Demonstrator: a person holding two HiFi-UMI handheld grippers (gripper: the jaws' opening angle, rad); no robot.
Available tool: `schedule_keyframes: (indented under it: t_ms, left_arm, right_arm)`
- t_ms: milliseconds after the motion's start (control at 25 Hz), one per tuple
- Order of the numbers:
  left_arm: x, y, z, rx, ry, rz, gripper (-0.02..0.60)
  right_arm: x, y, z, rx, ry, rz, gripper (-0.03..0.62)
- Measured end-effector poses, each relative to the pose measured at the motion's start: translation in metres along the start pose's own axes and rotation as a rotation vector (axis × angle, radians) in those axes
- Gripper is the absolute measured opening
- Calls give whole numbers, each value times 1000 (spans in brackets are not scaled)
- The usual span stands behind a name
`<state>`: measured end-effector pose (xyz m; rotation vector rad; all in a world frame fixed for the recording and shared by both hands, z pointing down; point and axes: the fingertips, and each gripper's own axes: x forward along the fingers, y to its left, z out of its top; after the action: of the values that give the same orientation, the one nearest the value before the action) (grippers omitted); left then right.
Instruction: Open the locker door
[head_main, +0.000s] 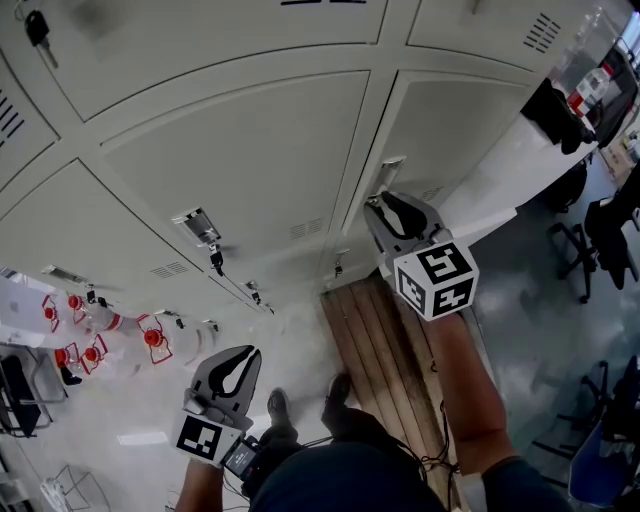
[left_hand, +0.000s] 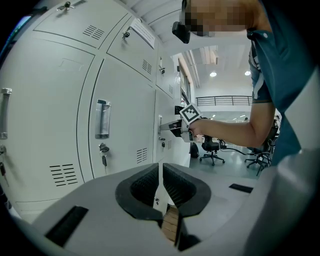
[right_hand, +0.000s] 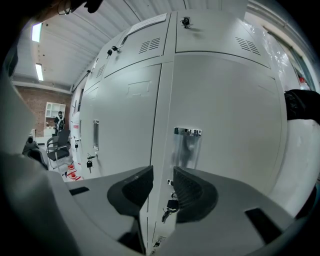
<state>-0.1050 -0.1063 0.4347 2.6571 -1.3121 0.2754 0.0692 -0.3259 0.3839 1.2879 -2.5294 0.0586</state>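
Broadly, grey steel lockers (head_main: 240, 150) fill the upper head view, their top row cut off by the frame edge. The locker door (right_hand: 230, 115) sits flush and closed, filling the centre and right of the right gripper view. Wooden slats (head_main: 375, 335) lie on the floor below it, partly covered by the person's arm. The right gripper (right_hand: 161, 175) is released, its jaws apart and pressing on nothing, facing the seam at the door's left edge. The left gripper (left_hand: 160, 170), low in the head view's left, is clenched, empty, with only a sliver of light between its jaws. The door's recessed handle (right_hand: 187, 146) looks smeared by glare. A hanging key (right_hand: 170, 207) shows through the right jaws' gap, partly hidden.
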Motion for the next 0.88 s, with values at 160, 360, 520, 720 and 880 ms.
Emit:
schedule_keyframes:
  t_ms: [160,360,520,720,880]
  left_arm:
    - [1,1,-5,-4,7,2,40]
    - [7,1,-6,-8,6,-4,40]
    - [11,3,-7,-6,11,-7,40]
    - [16,5,-8,-2,14,-14,40]
    - [16,6,-9,-4,12,-16,40]
  right_arm:
    - [7,-3,-6,-5,15,2,112]
    - [15,-6,-12,-3,27,9,112]
    - [21,-8,-14,-3,33,11,112]
    - [26,-10,-15,-7,39,14,112]
    - [32,-8,-14,-11,39,16,112]
